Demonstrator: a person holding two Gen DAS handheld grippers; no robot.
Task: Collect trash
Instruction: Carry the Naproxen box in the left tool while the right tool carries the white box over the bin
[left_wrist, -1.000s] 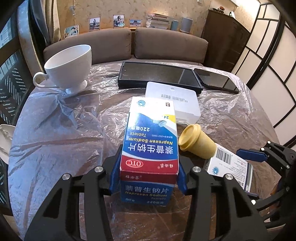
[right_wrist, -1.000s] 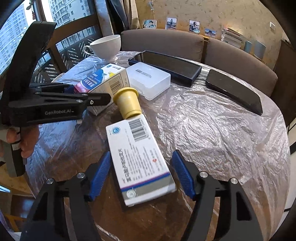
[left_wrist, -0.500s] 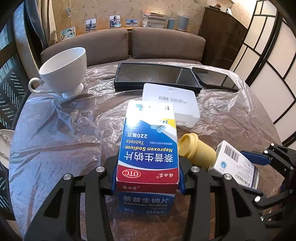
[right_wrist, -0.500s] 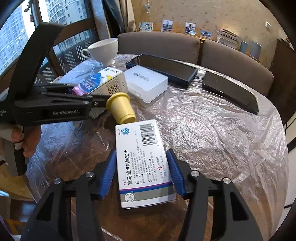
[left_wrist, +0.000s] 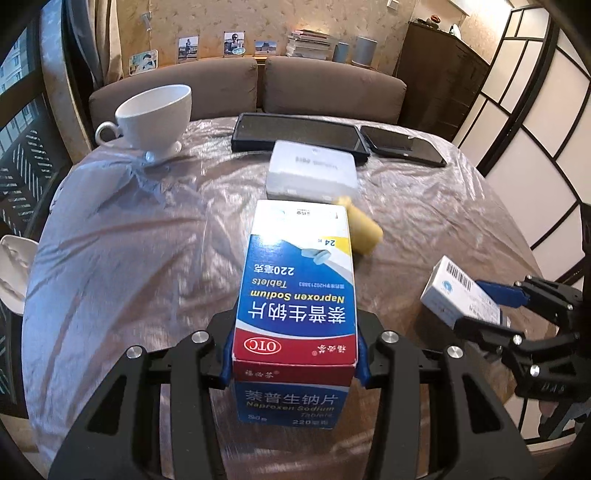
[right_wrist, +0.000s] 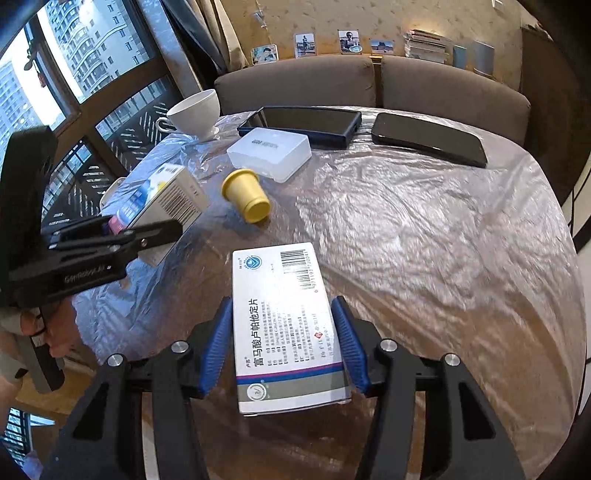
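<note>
My left gripper (left_wrist: 295, 354) is shut on a blue, red and white Naproxen tablet box (left_wrist: 299, 288) and holds it above the table. My right gripper (right_wrist: 282, 343) is shut on a white medicine box with a barcode (right_wrist: 284, 317), also lifted off the table. Each gripper shows in the other view: the right one with its white box (left_wrist: 458, 295) at the right, the left one with its box (right_wrist: 166, 199) at the left. A small yellow cup (right_wrist: 247, 195) lies on its side on the plastic-covered table (right_wrist: 424, 229); it also shows behind the Naproxen box (left_wrist: 364, 230).
A white plastic case (left_wrist: 312, 173) lies behind the yellow cup. A black tray (left_wrist: 299, 134) and a black phone (left_wrist: 402, 146) lie at the far edge. A white teacup (left_wrist: 155, 114) stands at the far left. A white dish (left_wrist: 13, 273) sits at the left edge. A sofa is beyond.
Both grippers have lifted their boxes off the table and drawn back toward me. The right gripper closed on the white box, which lay flat between open jaws a second ago.
</note>
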